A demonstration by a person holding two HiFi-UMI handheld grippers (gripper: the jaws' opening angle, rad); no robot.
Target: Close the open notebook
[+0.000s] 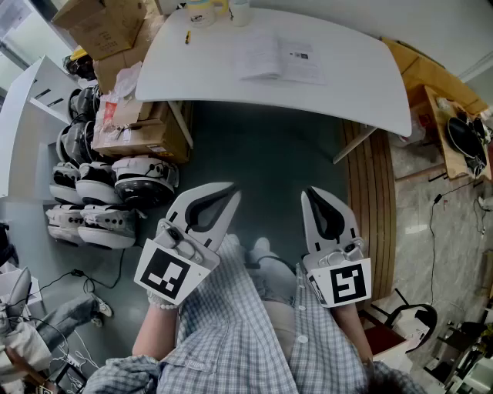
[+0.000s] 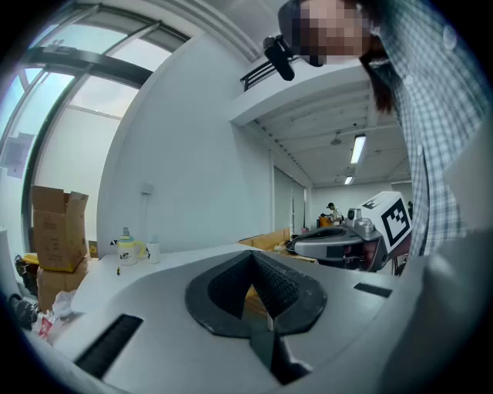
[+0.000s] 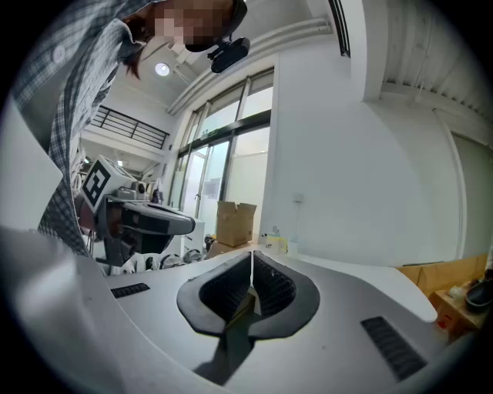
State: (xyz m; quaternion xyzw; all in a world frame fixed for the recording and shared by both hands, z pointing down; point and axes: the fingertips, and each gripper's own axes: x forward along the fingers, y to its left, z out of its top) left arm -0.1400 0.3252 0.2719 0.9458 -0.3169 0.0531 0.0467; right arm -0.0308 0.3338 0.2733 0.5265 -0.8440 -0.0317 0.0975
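One open notebook [image 1: 279,58] on one white worktop [image 1: 200,81] at top, left tongs [image 1: 229,191] and right tongs [image 1: 310,191] below, both clenched, empty

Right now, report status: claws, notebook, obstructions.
Left claw shut, empty; right claw shut, empty. Open white paper notebook flat on white table, untouched. Nothing between claws and notebook.

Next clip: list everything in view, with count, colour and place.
table: one, white, top centre
open notebook: one, white pages, on the table
cup: one, yellowish, table's far edge
pen-like item: one, yellow, table's left part
cardboard boxes: several, brown, left of the table
helmet-like devices: several, white and black, floor at left
left gripper: one, white, jaws shut, empty
right gripper: one, white, jaws shut, empty
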